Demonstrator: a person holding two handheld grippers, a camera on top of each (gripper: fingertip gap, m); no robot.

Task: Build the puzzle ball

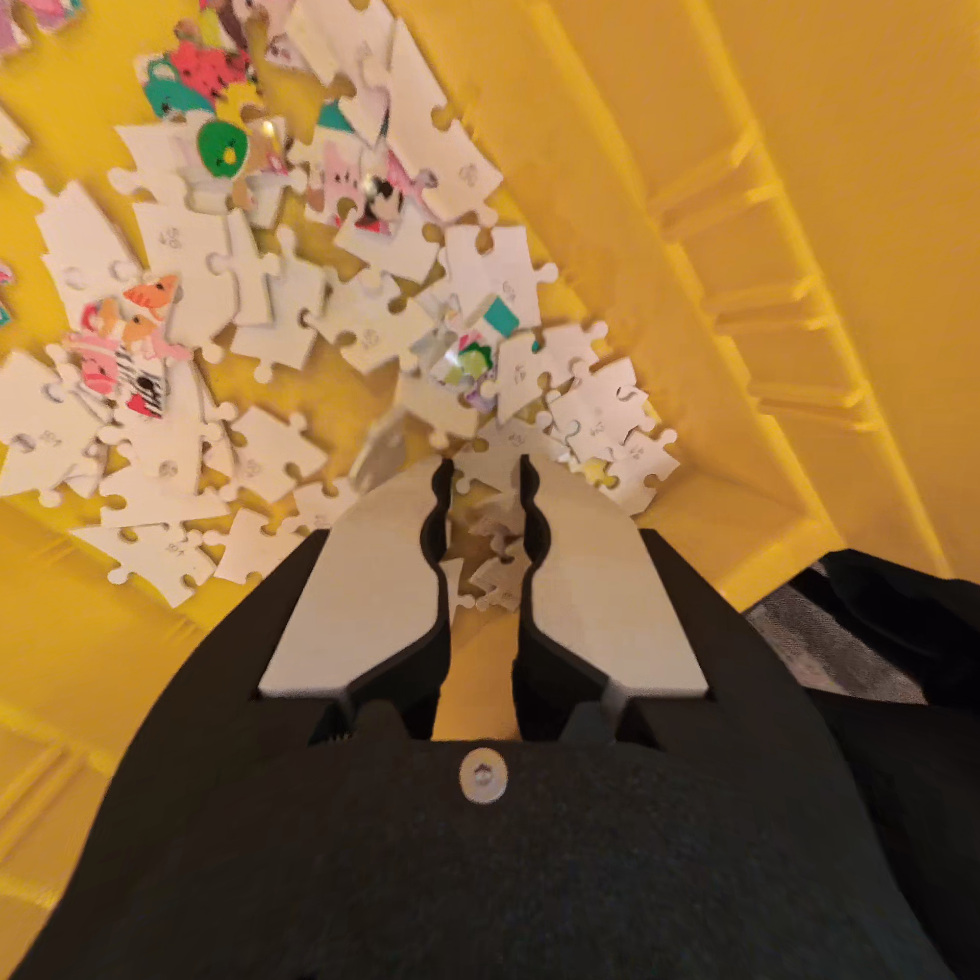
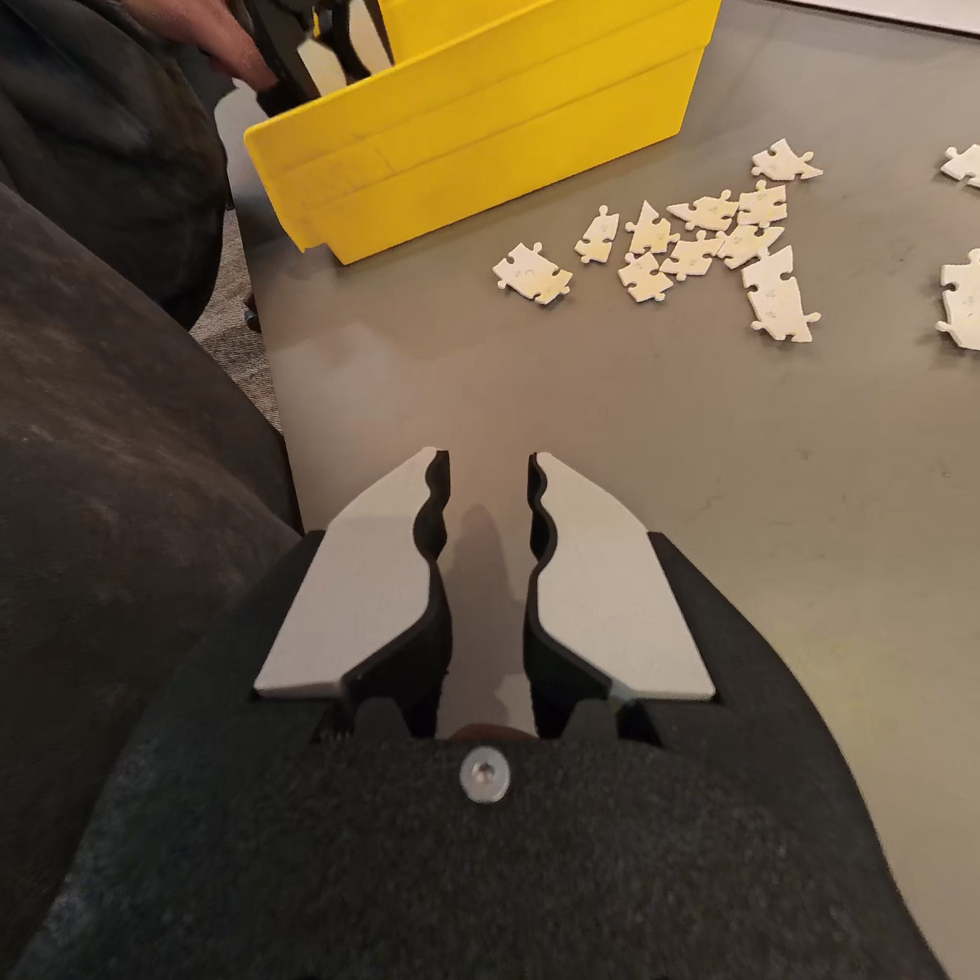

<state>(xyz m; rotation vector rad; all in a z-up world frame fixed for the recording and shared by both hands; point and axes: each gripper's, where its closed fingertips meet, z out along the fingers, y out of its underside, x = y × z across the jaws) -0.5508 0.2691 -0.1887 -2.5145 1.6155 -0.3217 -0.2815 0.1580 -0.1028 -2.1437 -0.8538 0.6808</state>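
Observation:
In the left wrist view my left gripper [image 1: 487,460] is open and empty inside a yellow bin [image 1: 663,222]. Its tips hover just over a heap of curved puzzle pieces [image 1: 276,329], mostly white side up, some with coloured pictures [image 1: 222,143]. In the right wrist view my right gripper [image 2: 489,456] is open and empty, low over the grey table [image 2: 663,451] near its left edge. A cluster of white puzzle pieces [image 2: 689,244] lies on the table beyond it, to the right. The yellow bin [image 2: 477,132] stands at the back, with the left gripper [image 2: 318,63] reaching into it.
Dark clothing [image 2: 106,424] fills the left side of the right wrist view, with a hand [image 2: 238,47] at the top left. More white pieces [image 2: 962,302] lie at the table's right edge. Bare table lies between my right gripper and the pieces. Spacing between my two grippers at the tips: around 30 cm.

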